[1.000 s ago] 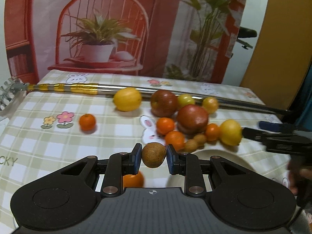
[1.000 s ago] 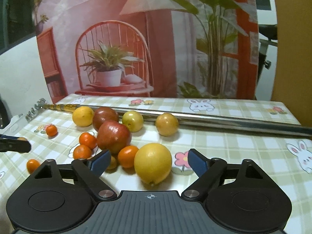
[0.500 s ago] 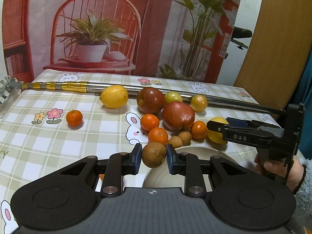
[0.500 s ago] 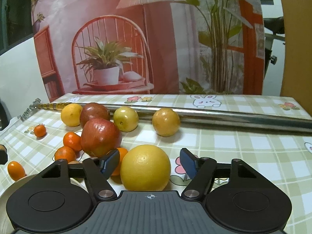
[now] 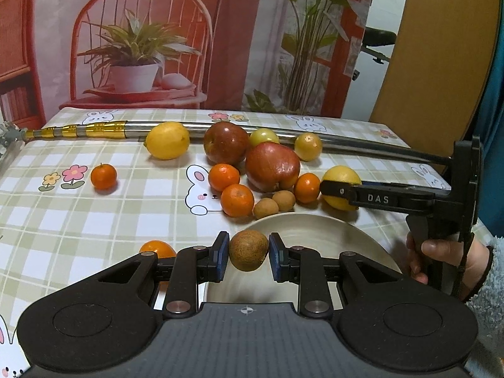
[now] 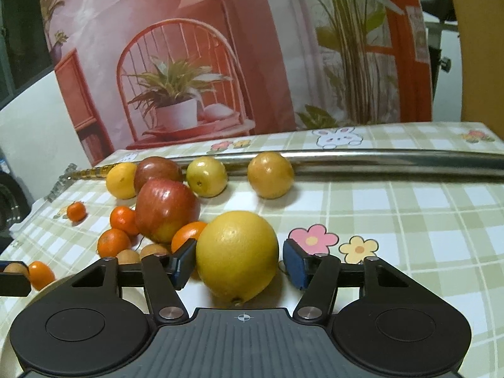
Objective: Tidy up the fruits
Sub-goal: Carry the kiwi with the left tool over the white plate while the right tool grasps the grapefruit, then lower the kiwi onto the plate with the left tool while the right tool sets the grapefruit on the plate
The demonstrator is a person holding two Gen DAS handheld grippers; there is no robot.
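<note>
Table with checked cloth is carrying the whole fruit pile; pale plate is sitting at the near edge, partly under the left tool.

Right gripper is straddling the big yellow citrus on the cloth. The left pad looks to be touching or nearly touching the skin and the right pad is showing a small gap, so the jaws are not yet clamped. The citrus is sitting with its long axis tilted, nub end pointing down toward the camera. It is just beside a small orange and the red apple.

Left gripper is clamping the small brown fruit, holding it over the plate's near-left rim. It is roughly egg-shaped with the long axis near vertical and the narrower end down.

Risks, as I'm judging them:
- The citrus is wide and rounded. Pads closing off-centre or below the widest part could be squeezing it out forward into the orange and apple and scattering the pile.
- The brown fruit is hanging close to the rim. Releasing here could be letting it bounce off the plate, or roll off toward the orange beside the plate.
- Both tools are heading for the same plate, so they could be clashing over it.
</note>
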